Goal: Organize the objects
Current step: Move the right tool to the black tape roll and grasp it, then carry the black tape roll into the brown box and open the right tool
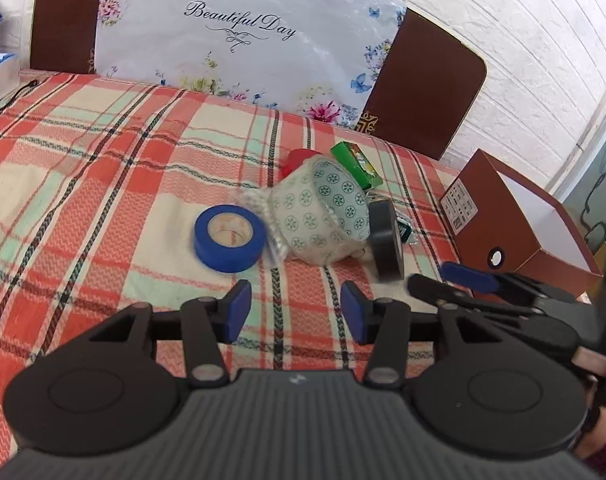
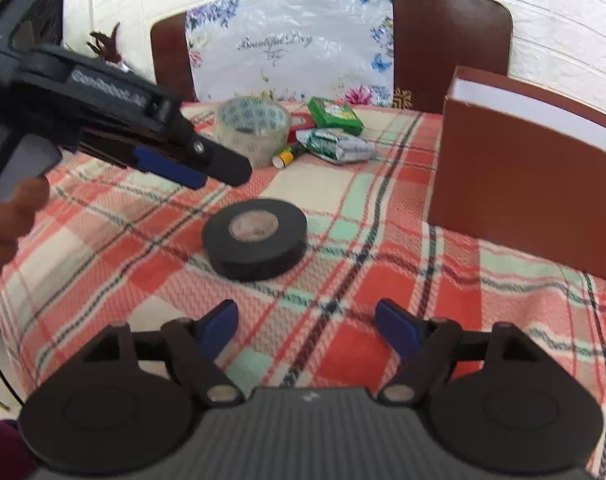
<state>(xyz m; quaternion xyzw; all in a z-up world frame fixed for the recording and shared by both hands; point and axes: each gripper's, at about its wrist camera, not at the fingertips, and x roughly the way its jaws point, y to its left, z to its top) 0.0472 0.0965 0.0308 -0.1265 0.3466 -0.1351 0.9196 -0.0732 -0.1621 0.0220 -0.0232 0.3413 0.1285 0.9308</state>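
Left gripper (image 1: pixel 296 312): fingers (image 1: pixel 236 307) spread wide, holding nothing, hovering over bare plaid tabletop (image 1: pixel 83 184). Just ahead and slightly left, blue tape roll (image 1: pixel 228 237) lying flat; beyond it, patterned tape roll (image 1: pixel 323 216) tipped on its side, green box (image 1: pixel 355 163) behind.

Right gripper (image 2: pixel 307 327): fingers (image 2: pixel 395 330) wide apart, empty, clear of everything. Directly ahead, black tape roll (image 2: pixel 255 239) lying flat with open cloth all around. To the right, brown box (image 2: pixel 523 184) standing upright, well apart. Farther off, foil packets (image 2: pixel 335 145) and a small battery (image 2: pixel 284 157).
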